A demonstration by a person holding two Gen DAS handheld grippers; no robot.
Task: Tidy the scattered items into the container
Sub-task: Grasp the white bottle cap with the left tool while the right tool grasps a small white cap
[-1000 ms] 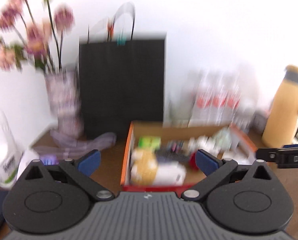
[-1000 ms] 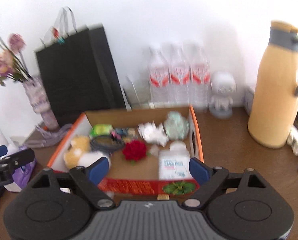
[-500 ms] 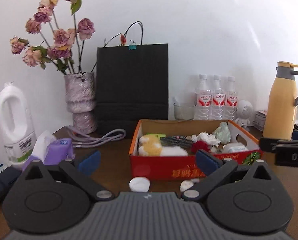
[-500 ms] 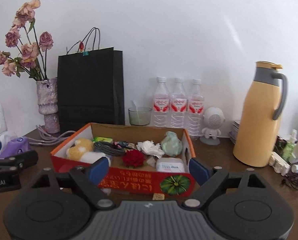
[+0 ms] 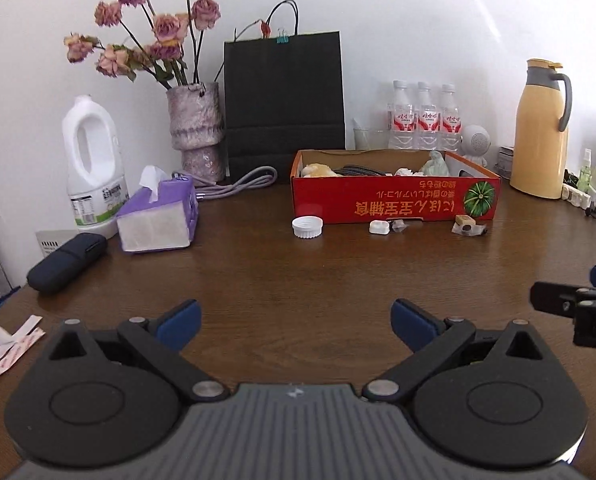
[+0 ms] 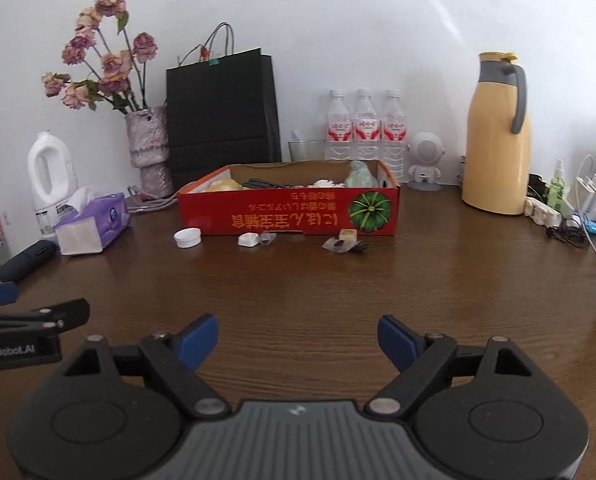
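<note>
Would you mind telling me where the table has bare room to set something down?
The widest bare stretch lies between the grippers and the red box, bordered left by the tissue pack. It is crowded along the box front: white cap, small white piece, wrapped sweet.

At the lower left of the right wrist view, the side of the left gripper (image 6: pixel 30 320) reads "GenRobot.AI" in white. The red box (image 6: pixel 290 216) carries upside-down gold characters, too unclear to read. The bottle labels are too small.
</note>
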